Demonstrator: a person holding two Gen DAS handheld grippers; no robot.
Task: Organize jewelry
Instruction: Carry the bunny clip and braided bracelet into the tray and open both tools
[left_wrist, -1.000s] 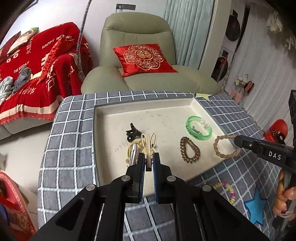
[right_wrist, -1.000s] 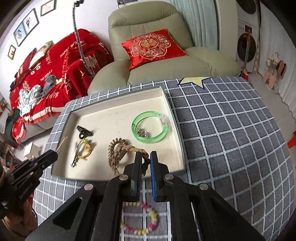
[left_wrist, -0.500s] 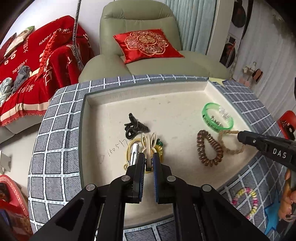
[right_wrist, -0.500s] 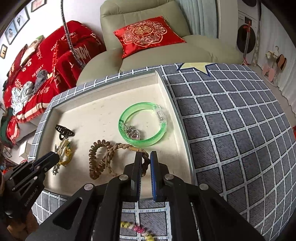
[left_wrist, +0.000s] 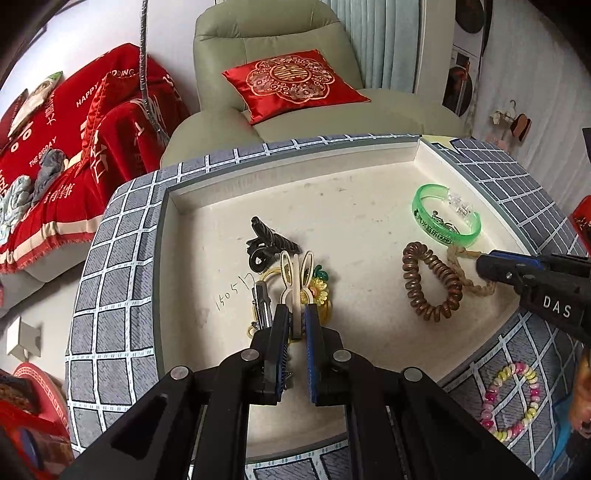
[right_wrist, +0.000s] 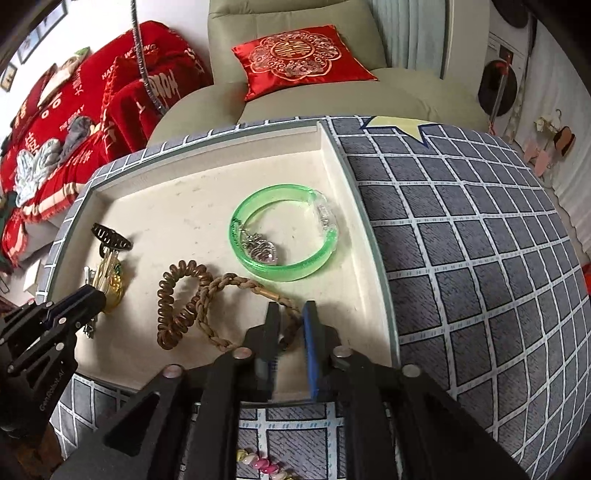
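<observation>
Mostly the sorting looks done: inside the shallow cream tray (left_wrist: 354, 173) lie a translucent green bangle (left_wrist: 447, 216) with a small silvery charm (right_wrist: 260, 251) inside its ring, a coiled brown spiral hair tie (left_wrist: 430, 280), a braided tan cord bracelet (right_wrist: 229, 284) with a little metal clasp, a glossy black claw clip (left_wrist: 267, 242) and a yellowish tangle with a sunflower trinket (left_wrist: 319, 290). Left outside, by my reading, is the pastel bead bracelet (left_wrist: 511, 400), resting on the grey checked cloth (right_wrist: 461, 240) just beyond the tray's near wall. The right gripper (right_wrist: 290, 317) has just been opening; its jaws stand parted around the braided cord without pressing it, so that piece looks newly set down beside the spiral tie. The left gripper (left_wrist: 295, 317) is clenched on a cream rabbit-eared hair clip (left_wrist: 295, 273), smooth plastic with two looped ears, held low over the yellow tangle and not yet released
</observation>
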